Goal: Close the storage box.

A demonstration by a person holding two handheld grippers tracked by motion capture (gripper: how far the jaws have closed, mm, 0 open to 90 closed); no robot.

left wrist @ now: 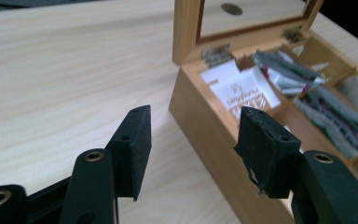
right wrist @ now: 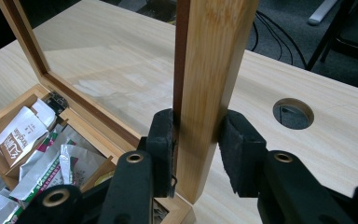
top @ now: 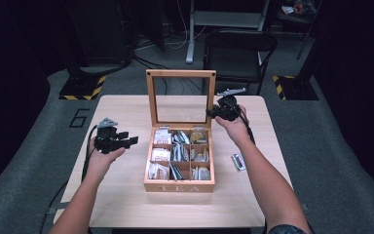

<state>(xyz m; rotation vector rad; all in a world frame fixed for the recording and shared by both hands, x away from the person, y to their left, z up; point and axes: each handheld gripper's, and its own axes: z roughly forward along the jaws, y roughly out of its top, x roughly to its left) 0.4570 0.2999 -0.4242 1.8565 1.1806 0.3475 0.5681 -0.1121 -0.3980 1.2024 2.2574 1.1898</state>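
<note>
A wooden tea box stands open mid-table, its compartments full of several tea bags. Its glass lid stands upright. My right gripper is at the lid's right frame edge. In the right gripper view the wooden lid frame stands between the pads of my right gripper, and both pads press on it. My left gripper hovers left of the box, open and holding nothing. In the left gripper view my left gripper points at the box's side wall, with white tea bags beyond.
A loose tea packet lies on the table right of the box. A round cable hole sits in the tabletop behind the lid. A black chair stands beyond the far edge.
</note>
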